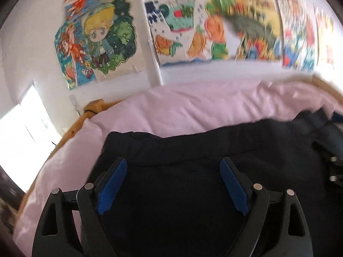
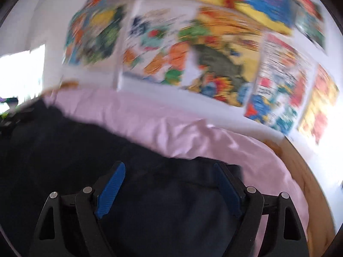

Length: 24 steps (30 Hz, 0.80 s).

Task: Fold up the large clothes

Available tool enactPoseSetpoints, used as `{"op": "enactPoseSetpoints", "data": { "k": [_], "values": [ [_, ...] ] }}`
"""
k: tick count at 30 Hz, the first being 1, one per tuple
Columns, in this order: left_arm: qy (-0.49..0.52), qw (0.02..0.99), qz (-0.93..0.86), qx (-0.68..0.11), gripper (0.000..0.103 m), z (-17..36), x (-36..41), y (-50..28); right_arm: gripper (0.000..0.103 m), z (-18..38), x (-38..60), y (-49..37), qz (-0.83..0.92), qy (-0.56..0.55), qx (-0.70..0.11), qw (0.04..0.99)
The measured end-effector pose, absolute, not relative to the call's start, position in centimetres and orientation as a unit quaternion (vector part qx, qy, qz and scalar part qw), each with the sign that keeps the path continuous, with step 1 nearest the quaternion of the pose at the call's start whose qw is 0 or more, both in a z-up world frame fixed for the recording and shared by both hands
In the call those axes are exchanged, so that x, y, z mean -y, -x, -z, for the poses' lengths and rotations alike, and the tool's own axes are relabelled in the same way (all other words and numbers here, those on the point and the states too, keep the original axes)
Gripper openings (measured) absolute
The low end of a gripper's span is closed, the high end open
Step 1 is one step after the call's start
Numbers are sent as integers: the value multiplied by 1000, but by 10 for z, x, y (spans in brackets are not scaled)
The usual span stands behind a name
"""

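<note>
The dark garment (image 1: 193,184) is a thick, matt cloth, a little fuzzy, with a stitched seam near its top edge. It lies on a pale pink sheet (image 1: 193,111) of thin, smooth cloth with a soft sheen and many small wrinkles. The bed frame (image 2: 304,171) is light wood, smooth and varnished. Both grippers are matt black plastic with small shiny metal pins; their pads (image 1: 113,186) are blue and finely ribbed. The posters (image 1: 98,42) are paper; one looks glossy.
</note>
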<state>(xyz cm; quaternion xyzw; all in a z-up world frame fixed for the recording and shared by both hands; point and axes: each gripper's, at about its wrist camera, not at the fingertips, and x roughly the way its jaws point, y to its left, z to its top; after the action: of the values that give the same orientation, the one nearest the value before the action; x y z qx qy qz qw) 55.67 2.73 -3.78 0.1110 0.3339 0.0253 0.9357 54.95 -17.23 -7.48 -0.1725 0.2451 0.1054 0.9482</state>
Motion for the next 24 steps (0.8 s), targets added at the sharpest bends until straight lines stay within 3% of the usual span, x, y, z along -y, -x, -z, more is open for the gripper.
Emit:
{"op": "enactPoseSetpoints", "data": {
  "k": [11,24],
  "values": [
    [-102,926,-33,-362,88,92,-35,-600,88,136,168,-604,-104,143,-306,935],
    [-91,924,-26,-372,92,100,-40,-608,90,146,172,-612,-114,120,-330,929]
  ]
}}
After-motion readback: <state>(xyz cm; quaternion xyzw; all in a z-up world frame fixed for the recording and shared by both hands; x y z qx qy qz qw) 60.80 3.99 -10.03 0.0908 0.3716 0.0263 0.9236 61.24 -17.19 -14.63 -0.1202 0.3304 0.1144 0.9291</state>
